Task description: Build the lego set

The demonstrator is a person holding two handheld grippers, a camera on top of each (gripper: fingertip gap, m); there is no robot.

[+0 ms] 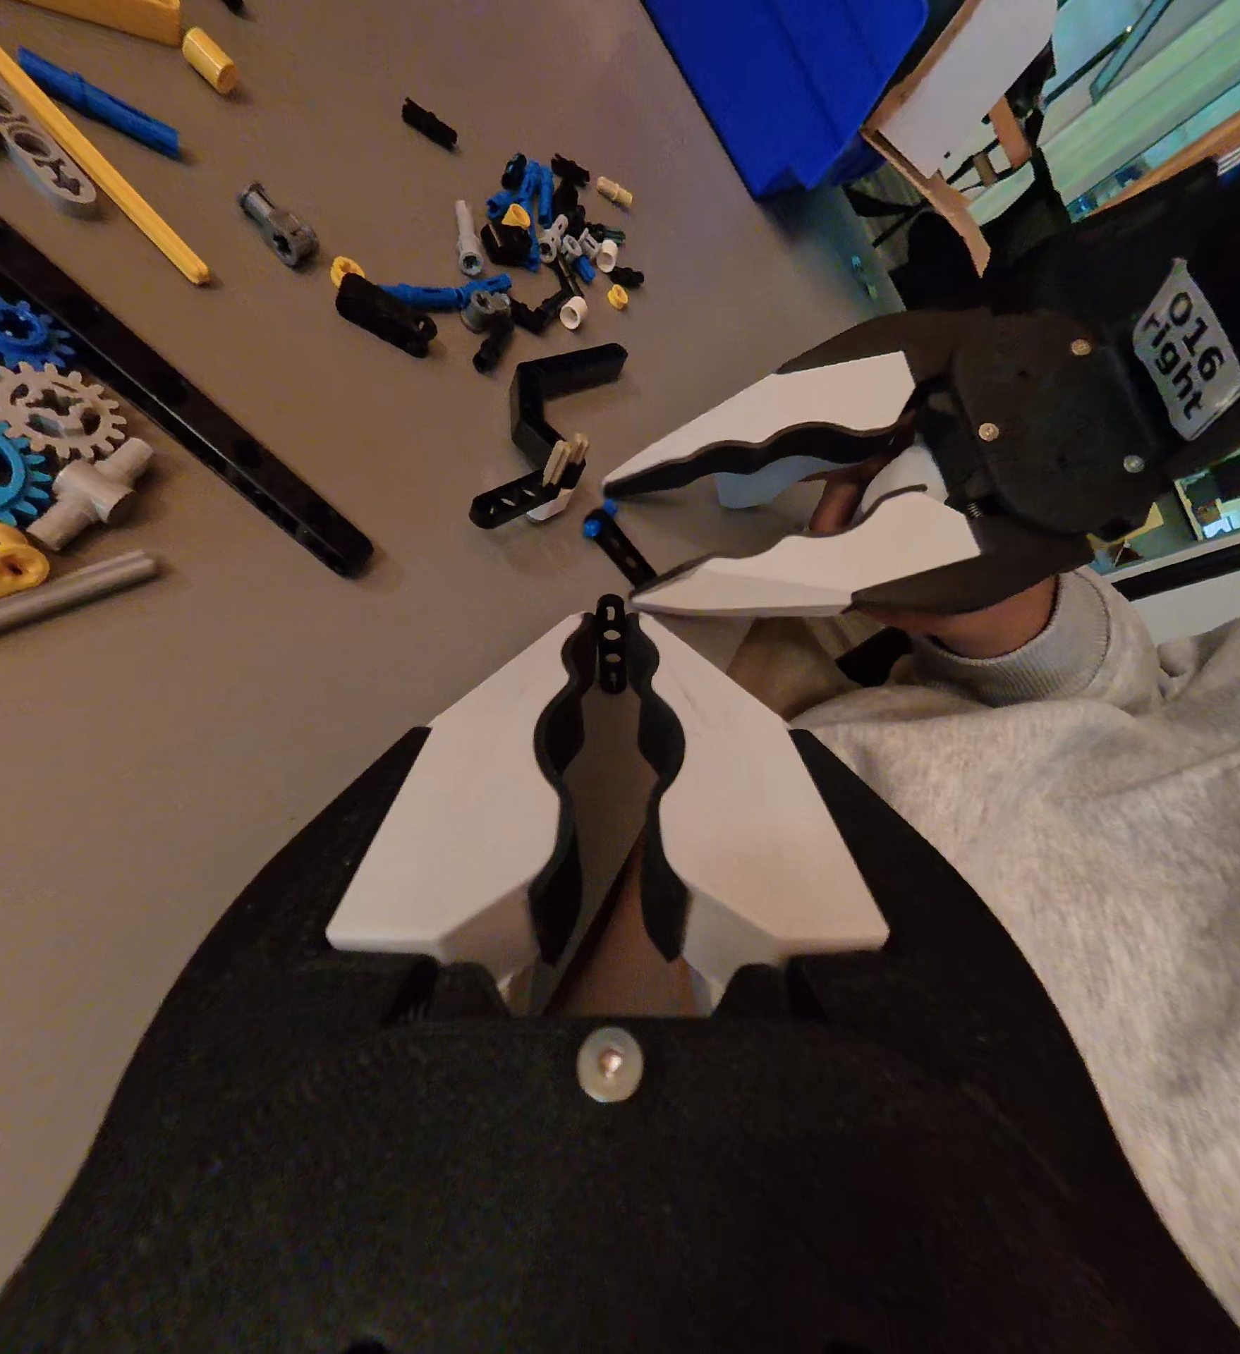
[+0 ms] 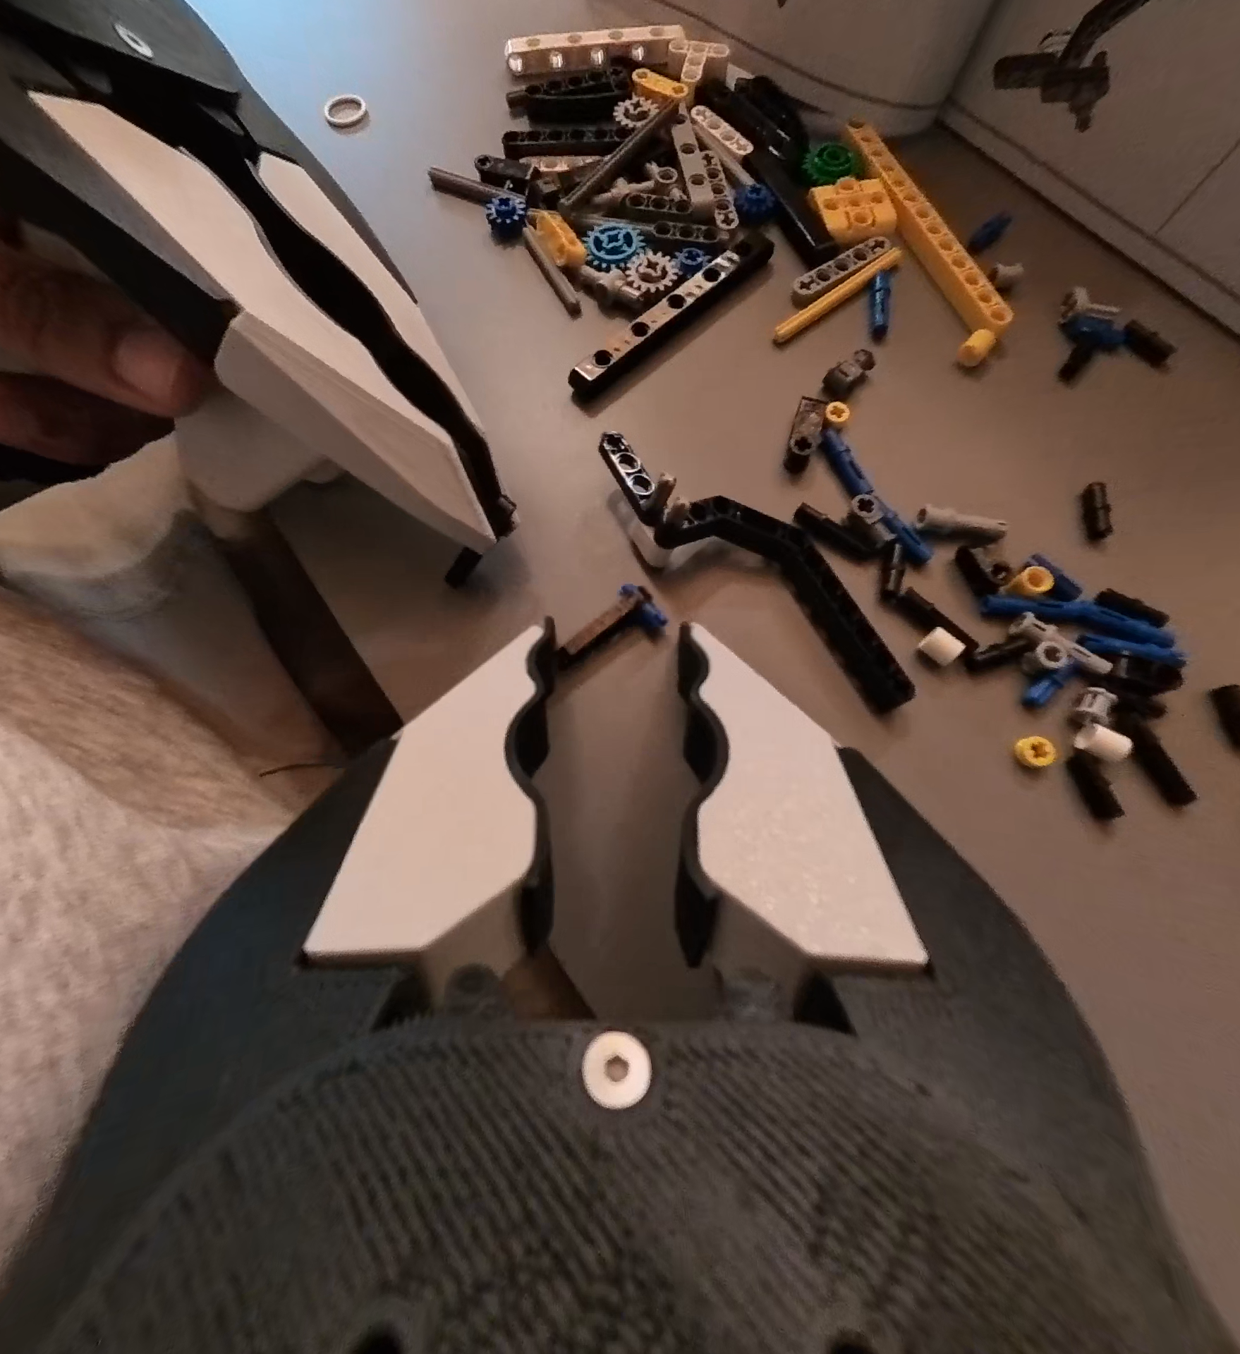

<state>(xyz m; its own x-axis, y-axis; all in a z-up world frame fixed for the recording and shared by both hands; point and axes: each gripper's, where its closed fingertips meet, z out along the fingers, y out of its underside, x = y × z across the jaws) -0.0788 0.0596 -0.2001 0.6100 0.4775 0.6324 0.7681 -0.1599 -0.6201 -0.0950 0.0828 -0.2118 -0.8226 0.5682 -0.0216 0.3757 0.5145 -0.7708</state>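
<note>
Left gripper (image 1: pixel 611 612) is clamped on a short black beam (image 1: pixel 610 645) with round holes, held upright at the fingertips above the table (image 1: pixel 163 806). Right gripper (image 2: pixel 613 637) stands agape. Just beyond its tips lies a black piece (image 2: pixel 602 623) tipped with blue pins, apparently untouched. Loose parts (image 2: pixel 1064 630) are scattered farther off.
</note>
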